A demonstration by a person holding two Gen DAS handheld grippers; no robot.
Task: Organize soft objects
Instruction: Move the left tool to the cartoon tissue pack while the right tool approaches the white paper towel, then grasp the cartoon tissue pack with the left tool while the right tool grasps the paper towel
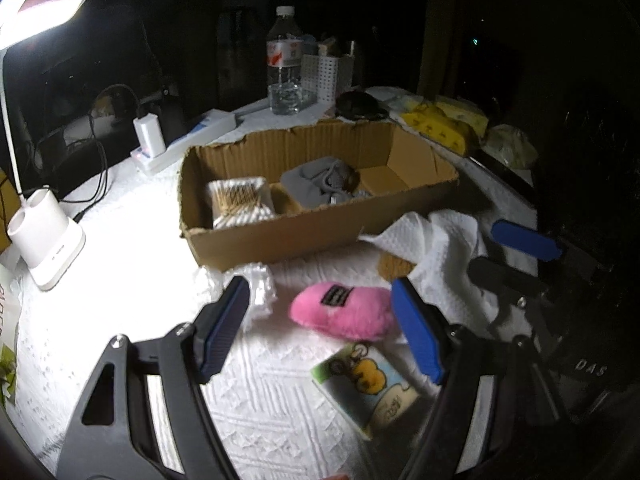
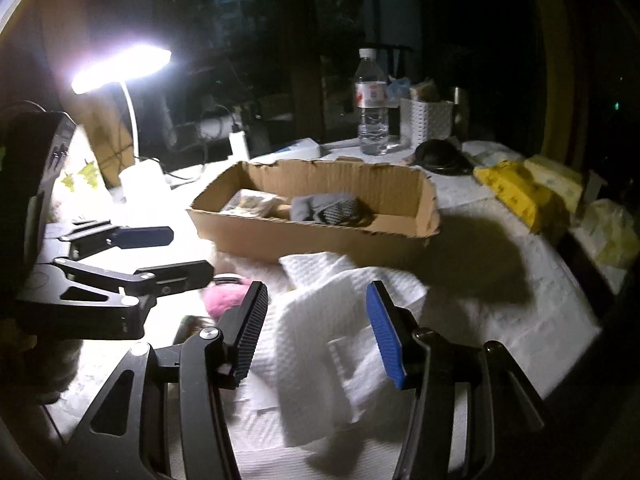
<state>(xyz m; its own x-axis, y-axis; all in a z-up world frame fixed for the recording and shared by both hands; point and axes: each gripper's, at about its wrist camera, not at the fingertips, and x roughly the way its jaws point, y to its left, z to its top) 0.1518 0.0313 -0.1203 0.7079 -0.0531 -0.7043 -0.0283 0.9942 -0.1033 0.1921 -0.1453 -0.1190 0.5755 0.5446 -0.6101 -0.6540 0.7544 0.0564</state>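
Note:
A pink plush toy (image 1: 343, 311) lies on the white tablecloth between the tips of my open, empty left gripper (image 1: 320, 320). A printed tissue pack (image 1: 366, 386) lies just in front of it. A crumpled white paper towel (image 1: 436, 248) lies to the right. The cardboard box (image 1: 280, 232) behind holds a cotton swab pack (image 1: 240, 200) and grey socks (image 1: 320, 184). My right gripper (image 2: 316, 320) is open and empty, low over the paper towel (image 2: 332, 328). The pink toy (image 2: 226, 298) shows to its left, and my left gripper (image 2: 172, 252) beside it.
A lit desk lamp (image 1: 48, 236) stands at the left, a power strip with charger (image 1: 150, 140) behind the box. A water bottle (image 1: 285, 64) and a white basket (image 1: 326, 74) stand at the back. Yellow tissue packs (image 2: 520, 188) lie at the right edge.

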